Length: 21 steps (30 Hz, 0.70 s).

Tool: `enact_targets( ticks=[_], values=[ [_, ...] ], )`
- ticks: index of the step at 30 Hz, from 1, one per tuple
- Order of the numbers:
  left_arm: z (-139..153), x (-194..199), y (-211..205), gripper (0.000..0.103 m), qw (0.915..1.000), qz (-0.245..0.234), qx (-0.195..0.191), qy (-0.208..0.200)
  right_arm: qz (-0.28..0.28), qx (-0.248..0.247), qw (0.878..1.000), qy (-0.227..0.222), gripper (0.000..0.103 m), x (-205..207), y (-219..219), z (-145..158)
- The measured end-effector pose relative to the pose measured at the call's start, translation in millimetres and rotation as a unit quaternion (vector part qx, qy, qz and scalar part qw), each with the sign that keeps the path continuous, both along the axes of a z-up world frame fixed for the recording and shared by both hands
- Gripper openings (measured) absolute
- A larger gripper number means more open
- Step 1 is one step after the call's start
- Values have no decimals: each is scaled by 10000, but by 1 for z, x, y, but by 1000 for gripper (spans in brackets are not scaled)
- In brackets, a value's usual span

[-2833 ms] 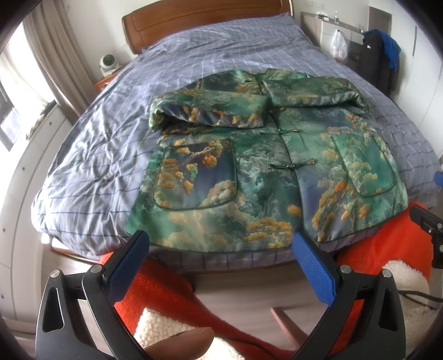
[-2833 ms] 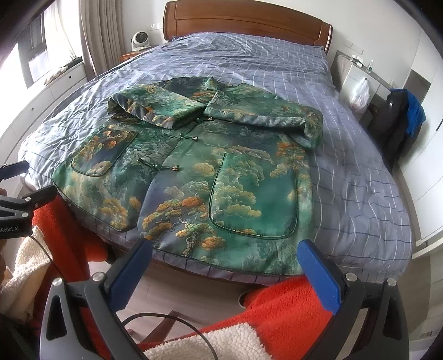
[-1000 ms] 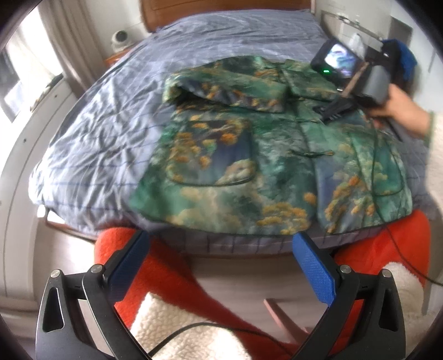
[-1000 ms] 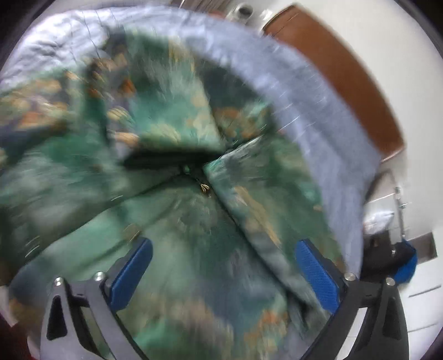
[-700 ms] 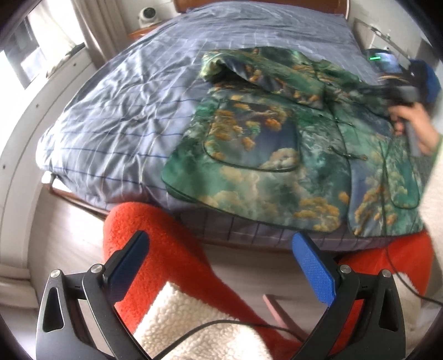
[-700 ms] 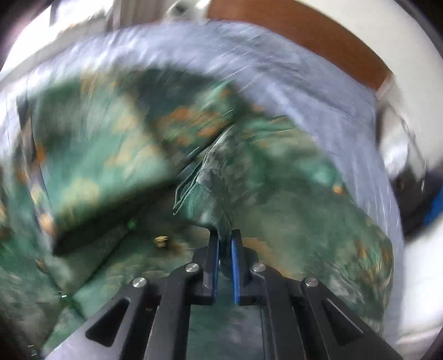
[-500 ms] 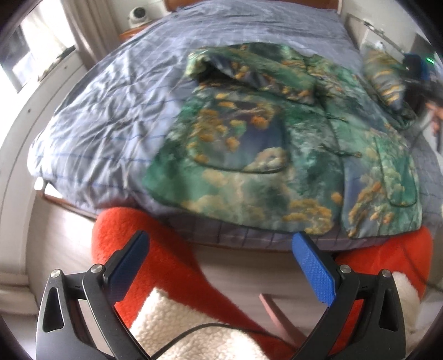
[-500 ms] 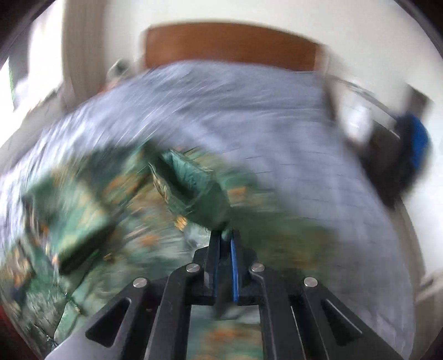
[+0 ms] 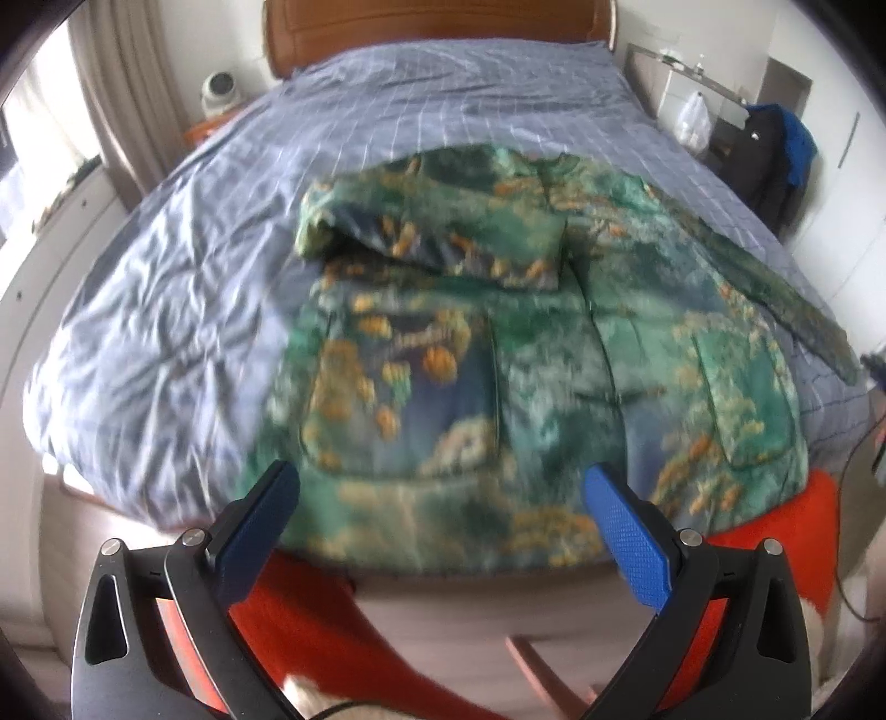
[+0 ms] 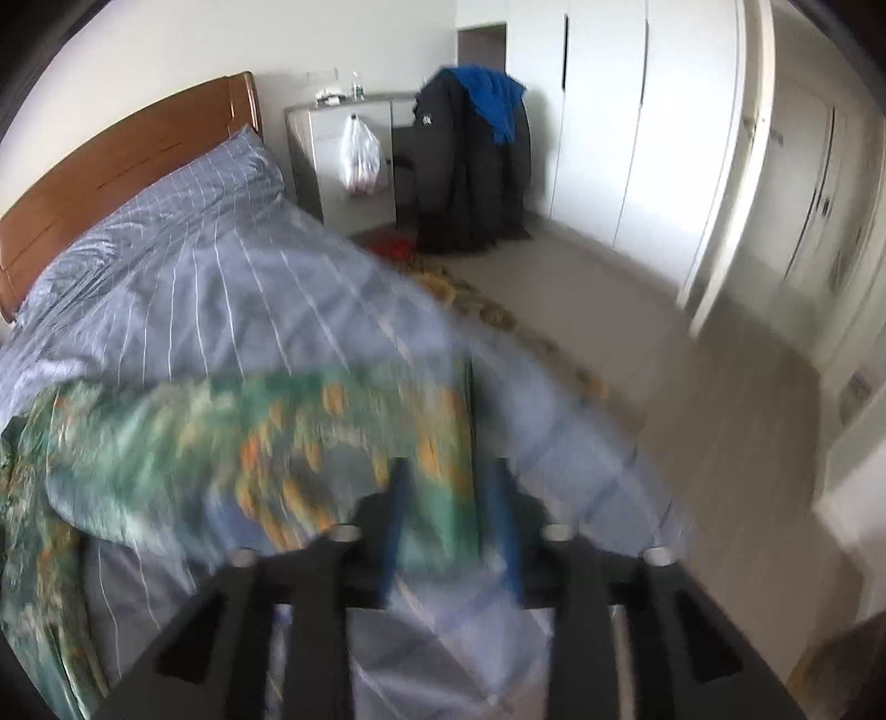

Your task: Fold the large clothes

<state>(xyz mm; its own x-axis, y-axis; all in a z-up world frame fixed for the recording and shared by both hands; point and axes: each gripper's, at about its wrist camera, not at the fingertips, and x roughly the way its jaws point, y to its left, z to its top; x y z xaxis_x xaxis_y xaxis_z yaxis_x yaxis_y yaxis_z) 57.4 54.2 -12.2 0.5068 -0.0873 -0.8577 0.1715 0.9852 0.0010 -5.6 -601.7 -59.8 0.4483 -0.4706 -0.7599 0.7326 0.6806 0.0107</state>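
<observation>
A green padded jacket (image 9: 498, 332) with orange tree print lies face up on the blue checked bed (image 9: 194, 249). Its left sleeve (image 9: 432, 232) is folded across the chest. The right sleeve (image 9: 775, 288) stretches out to the right edge of the bed. My left gripper (image 9: 437, 476) is open and holds nothing, just above the jacket's hem. In the blurred right wrist view the same sleeve (image 10: 249, 437) lies flat on the bed (image 10: 194, 288). My right gripper (image 10: 448, 471) is opening, and the cuff lies between its parted fingers.
A wooden headboard (image 9: 443, 22) closes the far end. A desk with a white plastic bag (image 10: 360, 149) and a chair draped in dark and blue clothes (image 10: 476, 155) stand right of the bed, with white wardrobes (image 10: 609, 111) beyond. An orange-red fleece garment (image 9: 310, 626) is at the foot.
My right gripper shut on the right sleeve at the chest, swung it out to the bed's right side, and its fingers have parted. The left gripper shifted along the foot of the bed.
</observation>
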Motion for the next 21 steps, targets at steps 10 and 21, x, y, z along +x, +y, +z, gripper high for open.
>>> enact_targets(
  ticks=[10, 21],
  values=[
    [-5, 131, -85, 103, 9903, -1239, 632, 66, 849, 1011, 9860, -1022, 63, -36, 105, -7],
    [-122, 224, -134, 21, 9834, -899, 1224, 991, 1826, 1218, 9726, -767, 63, -61, 221, -26]
  ],
)
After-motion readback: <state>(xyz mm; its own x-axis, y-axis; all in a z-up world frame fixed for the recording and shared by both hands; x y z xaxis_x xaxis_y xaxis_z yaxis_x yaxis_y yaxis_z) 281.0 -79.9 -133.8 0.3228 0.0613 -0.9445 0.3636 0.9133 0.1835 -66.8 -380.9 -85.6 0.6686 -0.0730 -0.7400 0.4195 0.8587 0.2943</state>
